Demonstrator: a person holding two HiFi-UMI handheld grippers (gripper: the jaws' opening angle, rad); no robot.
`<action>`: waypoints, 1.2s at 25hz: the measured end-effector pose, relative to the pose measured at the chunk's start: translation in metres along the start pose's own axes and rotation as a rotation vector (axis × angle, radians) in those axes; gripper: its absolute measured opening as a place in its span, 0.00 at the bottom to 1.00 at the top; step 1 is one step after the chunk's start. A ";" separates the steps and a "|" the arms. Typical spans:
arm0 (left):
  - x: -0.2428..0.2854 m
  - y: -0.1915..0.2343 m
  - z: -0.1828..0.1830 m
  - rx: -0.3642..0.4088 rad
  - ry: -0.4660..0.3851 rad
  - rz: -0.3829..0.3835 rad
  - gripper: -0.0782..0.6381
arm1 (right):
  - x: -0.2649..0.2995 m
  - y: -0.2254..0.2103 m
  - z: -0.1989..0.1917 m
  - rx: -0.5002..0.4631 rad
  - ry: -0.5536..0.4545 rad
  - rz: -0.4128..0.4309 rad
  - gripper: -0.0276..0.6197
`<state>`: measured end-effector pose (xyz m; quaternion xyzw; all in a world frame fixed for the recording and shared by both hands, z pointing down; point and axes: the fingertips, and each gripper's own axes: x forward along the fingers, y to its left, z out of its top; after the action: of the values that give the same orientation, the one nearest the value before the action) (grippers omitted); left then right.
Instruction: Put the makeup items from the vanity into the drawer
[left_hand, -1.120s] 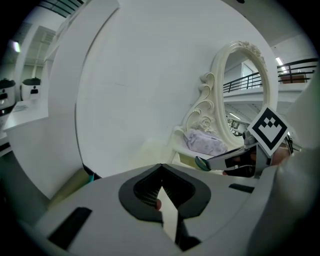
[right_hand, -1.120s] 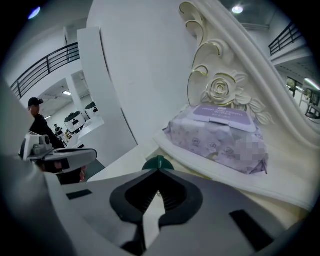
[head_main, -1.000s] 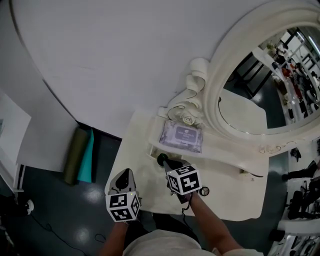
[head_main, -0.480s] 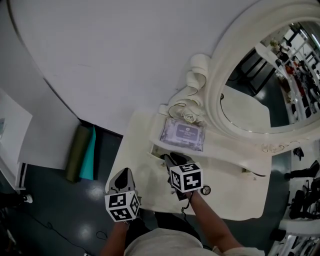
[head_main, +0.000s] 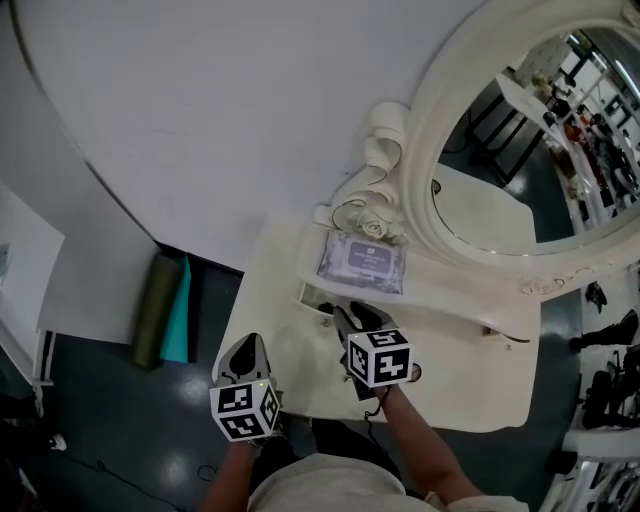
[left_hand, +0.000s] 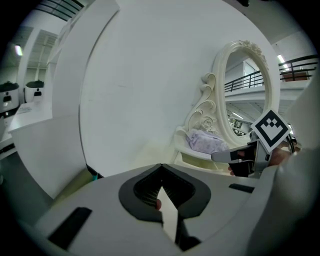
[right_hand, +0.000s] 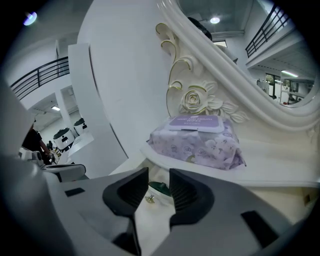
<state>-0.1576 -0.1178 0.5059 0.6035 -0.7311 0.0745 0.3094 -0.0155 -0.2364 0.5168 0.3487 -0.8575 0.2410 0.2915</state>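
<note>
the right hand-held gripper (right_hand: 159, 175) has its jaws apart at a moderate gap, having just been opening, and nothing is pressed between the pads. just past its tips lies a dark green makeup item (right_hand: 161, 187), low down under the edge of the raised shelf, in what looks like the open drawer (head_main: 312, 298). a tiny gold piece (right_hand: 149, 199) lies on the cream surface just in front of it. neither touches the jaws.

on the shelf above rests a lilac pack of wipes (right_hand: 197, 137), flat, lid upward, close to the carved rose of the oval mirror frame (head_main: 430, 130).

from the head view the right hand-held gripper (head_main: 355, 318) points at the drawer front, below the wipes. the left hand-held gripper (head_main: 243, 355) hangs over the near left edge of the cream counter (head_main: 270, 290), well apart from the drawer. its own view shows the jaw tips meeting, with nothing held (left_hand: 161, 167).

on the dark floor to the left, an olive roll (head_main: 152, 310) and a teal roll (head_main: 177, 310) lie side by side against the white wall.
</note>
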 end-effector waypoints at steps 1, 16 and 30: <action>-0.002 -0.001 0.000 0.003 -0.002 -0.004 0.12 | -0.003 -0.001 0.000 0.007 -0.009 -0.006 0.26; -0.033 -0.019 0.012 0.052 -0.064 -0.094 0.12 | -0.075 -0.005 0.015 0.083 -0.215 -0.118 0.13; -0.075 -0.041 0.001 0.152 -0.075 -0.229 0.12 | -0.154 0.015 -0.036 0.171 -0.360 -0.232 0.08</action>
<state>-0.1140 -0.0659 0.4535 0.7071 -0.6607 0.0709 0.2417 0.0759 -0.1344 0.4361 0.5059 -0.8262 0.2117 0.1291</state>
